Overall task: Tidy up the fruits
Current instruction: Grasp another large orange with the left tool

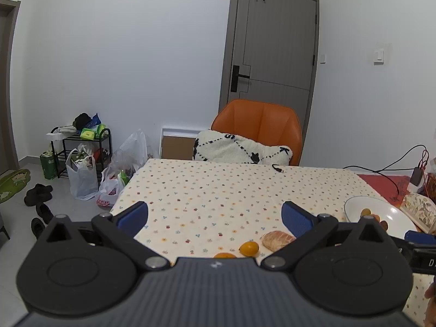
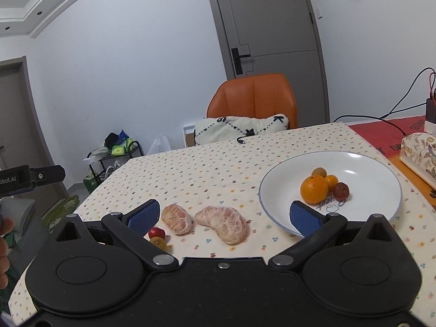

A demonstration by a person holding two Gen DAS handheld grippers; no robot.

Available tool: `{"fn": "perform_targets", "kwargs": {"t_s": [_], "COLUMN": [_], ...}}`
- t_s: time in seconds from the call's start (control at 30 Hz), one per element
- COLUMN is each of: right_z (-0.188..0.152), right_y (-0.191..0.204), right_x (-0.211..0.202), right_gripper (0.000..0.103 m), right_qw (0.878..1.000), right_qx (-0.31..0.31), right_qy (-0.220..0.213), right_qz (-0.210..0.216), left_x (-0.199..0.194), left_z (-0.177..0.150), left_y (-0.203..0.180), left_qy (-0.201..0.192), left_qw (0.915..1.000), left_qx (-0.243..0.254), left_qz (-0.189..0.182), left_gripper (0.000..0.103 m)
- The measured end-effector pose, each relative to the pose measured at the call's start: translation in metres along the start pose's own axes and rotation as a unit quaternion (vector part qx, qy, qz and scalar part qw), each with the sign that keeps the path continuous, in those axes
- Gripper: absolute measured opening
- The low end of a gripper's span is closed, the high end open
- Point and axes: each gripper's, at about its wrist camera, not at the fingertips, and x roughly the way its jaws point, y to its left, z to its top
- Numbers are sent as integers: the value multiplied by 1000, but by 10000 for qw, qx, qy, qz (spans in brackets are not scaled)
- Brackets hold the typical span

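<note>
Counter [image 2: 212, 163] under a flower-dotted cloth carries everything, with most of its far half bare, so you have room to move fruit across it. White plate [image 2: 362, 163] sits at your right side, near the counter edge and beside a patterned tissue box [image 2: 419, 150]; judged as the collection point, since it already holds an orange [image 2: 314, 189], two small yellow-orange fruits behind it, one of them a kumquat [image 2: 332, 181], and a dark red wrinkled fruit [image 2: 341, 190], all bunched together near the plate's middle. Left of the plate, on the cloth: a long curved peeled pomelo segment [image 2: 223, 224] and a rounder peeled pomelo piece [image 2: 177, 218], lying near each other but apart. These look soft and membrane-thin, so a light squeeze would be wise. Smallest loose items: a red cherry-like fruit [image 2: 156, 233] touching a small yellow fruit [image 2: 159, 242], both just beside the inner edge of your right gripper's left finger. Your right gripper [image 2: 224, 215] hangs low over the counter, jaws spread wide and empty, bracketing the two pomelo pieces, with its right pad over the plate's near rim. Your left gripper [image 1: 215, 216] is likewise spread and carrying nothing, held higher; below it a small orange citrus [image 1: 248, 248] lies on the cloth. Sorting looks partly done.
</note>
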Motion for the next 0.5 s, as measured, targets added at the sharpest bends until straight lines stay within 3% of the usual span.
{"fn": "perform_targets", "kwargs": {"t_s": [0.5], "right_z": [-5], "right_y": [5], "right_x": [18], "right_gripper": [101], "right_qw": [9995], "right_qx": [-156], "right_qy": [258], "right_qz": [16], "left_x": [25], "left_z": [-25], "left_y": [11], "left_qy": [347], "left_qw": [9992], "left_qx": [-154], "left_qz": [-85], "left_gripper": [103]}}
